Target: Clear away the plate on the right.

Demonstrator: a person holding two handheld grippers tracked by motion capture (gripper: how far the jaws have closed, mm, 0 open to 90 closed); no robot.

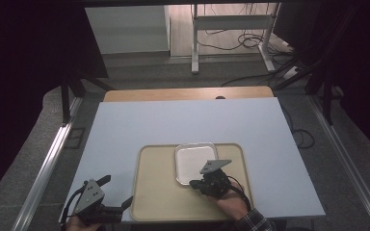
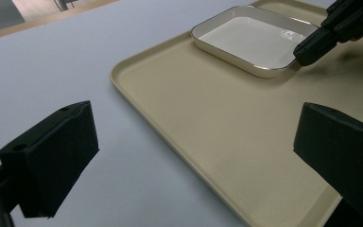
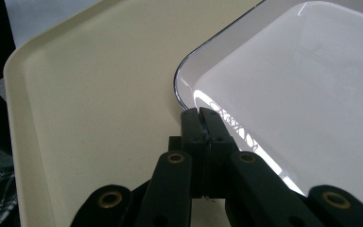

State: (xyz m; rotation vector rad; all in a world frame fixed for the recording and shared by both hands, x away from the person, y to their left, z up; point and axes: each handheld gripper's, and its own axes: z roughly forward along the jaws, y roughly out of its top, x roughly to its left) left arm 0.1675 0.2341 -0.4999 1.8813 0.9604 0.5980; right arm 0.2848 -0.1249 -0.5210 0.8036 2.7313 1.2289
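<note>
Right gripper [image 3: 201, 113] is clamped on white dish [image 3: 302, 85] rim, angled low over tray [image 1: 159, 192]; left gripper [image 1: 118, 195] held level, jaws apart.

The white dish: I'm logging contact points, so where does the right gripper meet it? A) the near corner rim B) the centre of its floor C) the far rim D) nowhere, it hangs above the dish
A: in the right gripper view the right gripper is shut on the near corner rim of the white dish, which sits on the tray.
</note>
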